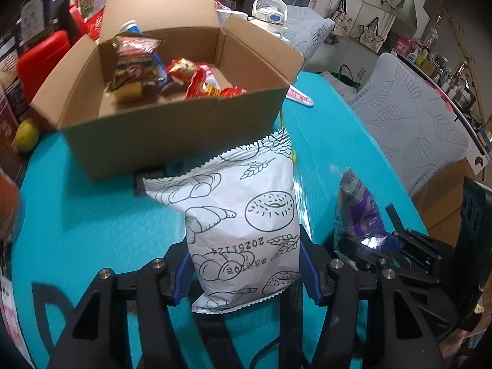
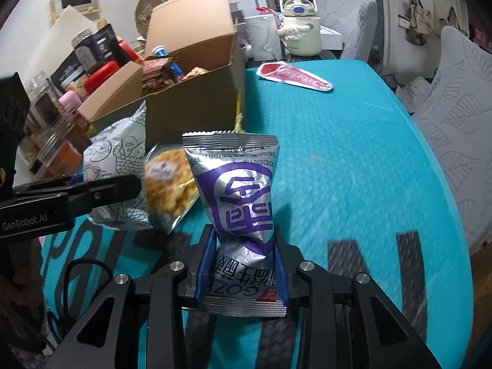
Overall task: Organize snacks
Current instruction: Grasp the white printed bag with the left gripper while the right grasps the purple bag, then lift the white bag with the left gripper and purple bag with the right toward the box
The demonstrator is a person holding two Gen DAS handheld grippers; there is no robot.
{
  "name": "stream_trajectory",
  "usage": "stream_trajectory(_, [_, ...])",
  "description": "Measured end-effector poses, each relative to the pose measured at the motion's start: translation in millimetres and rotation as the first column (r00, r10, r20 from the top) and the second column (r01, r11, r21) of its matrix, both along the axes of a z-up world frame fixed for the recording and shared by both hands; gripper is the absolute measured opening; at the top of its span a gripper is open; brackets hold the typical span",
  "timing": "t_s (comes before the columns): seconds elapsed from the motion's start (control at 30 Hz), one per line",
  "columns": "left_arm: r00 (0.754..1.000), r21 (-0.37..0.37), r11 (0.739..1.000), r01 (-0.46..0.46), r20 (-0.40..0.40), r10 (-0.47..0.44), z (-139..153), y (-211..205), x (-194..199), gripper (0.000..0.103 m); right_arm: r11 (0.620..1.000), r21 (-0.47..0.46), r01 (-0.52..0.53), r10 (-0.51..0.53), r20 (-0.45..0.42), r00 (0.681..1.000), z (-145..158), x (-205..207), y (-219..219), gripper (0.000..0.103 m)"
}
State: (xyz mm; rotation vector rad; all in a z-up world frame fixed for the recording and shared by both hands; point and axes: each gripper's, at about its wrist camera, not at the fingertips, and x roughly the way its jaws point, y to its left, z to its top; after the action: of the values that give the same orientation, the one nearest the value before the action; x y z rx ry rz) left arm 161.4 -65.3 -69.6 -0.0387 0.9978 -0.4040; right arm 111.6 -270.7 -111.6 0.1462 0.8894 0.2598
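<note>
So the table has this bright teal cover over it. A cardboard box sits toward the far left side, flaps open. Just in front of the box lies a clear pack of yellow cakes. Over near the far edge there's a flat red-and-white wrapper. A lemon sits by the box's left corner.

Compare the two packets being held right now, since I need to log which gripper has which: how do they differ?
The white bread-print packet is matte white with line drawings of pastries; the silver-and-purple packet is shiny foil with a purple emblem. The white packet looks wider and puffier; the silver one is narrower and pinched at the waist. The left gripper holds the white one, the right gripper the silver one. Both are sealed, upright, with crimped ends.
</note>
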Motion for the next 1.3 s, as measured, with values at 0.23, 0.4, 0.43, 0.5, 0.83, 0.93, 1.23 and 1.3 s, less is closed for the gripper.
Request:
stream_trajectory(0.23, [0.999, 0.007, 1.000, -0.003, -0.037, 0.003, -6.3, 21.8, -29.9, 0.058, 1.000, -0.002, -0.031, 0.031, -0.013, 0.999, -0.8, -26.0, 16.8, 0.034])
stream_trajectory(0.4, [0.997, 0.031, 0.999, 0.013, -0.082, -0.011, -16.0, 31.7, -43.9, 0.058, 0.998, -0.003, -0.062, 0.062, -0.036, 0.997, -3.6, -35.9, 28.7, 0.034])
stream_trajectory(0.43, [0.995, 0.040, 0.999, 0.020, -0.094, -0.016, -20.1, 32.5, -46.6, 0.058, 0.998, -0.003, -0.067, 0.066, -0.040, 0.997, -4.1, -37.3, 30.7, 0.034])
stream_trajectory(0.5, [0.994, 0.059, 0.998, 0.025, -0.110, -0.018, -26.1, 31.9, -47.6, 0.058, 0.997, -0.007, -0.073, 0.072, -0.051, 0.996, -6.1, -40.0, 33.7, 0.034])
stream_trajectory(0.83, [0.997, 0.133, 0.990, 0.049, -0.071, -0.040, -41.4, 17.9, -43.6, 0.064, 0.997, -0.055, -0.050, 0.046, -0.074, 0.996, -7.1, -37.6, 39.9, 0.039])
stream_trajectory(0.93, [0.998, 0.196, 0.978, 0.065, -0.039, -0.058, -45.1, 8.6, -44.2, 0.071, 0.996, -0.082, -0.041, 0.034, -0.084, 0.996, -9.9, -36.2, 42.4, 0.046])
stream_trajectory(1.23, [0.997, 0.200, 0.978, 0.065, 0.017, -0.070, -46.2, 7.3, -43.9, 0.078, 0.991, -0.123, -0.045, 0.038, -0.058, 0.998, -13.9, -37.5, 49.1, 0.051])
stream_trajectory(1.3, [0.996, 0.200, 0.978, 0.068, 0.035, -0.076, -44.4, 9.2, -47.1, 0.069, 0.990, -0.137, -0.046, 0.040, -0.047, 0.998, -14.2, -37.9, 51.2, 0.051])
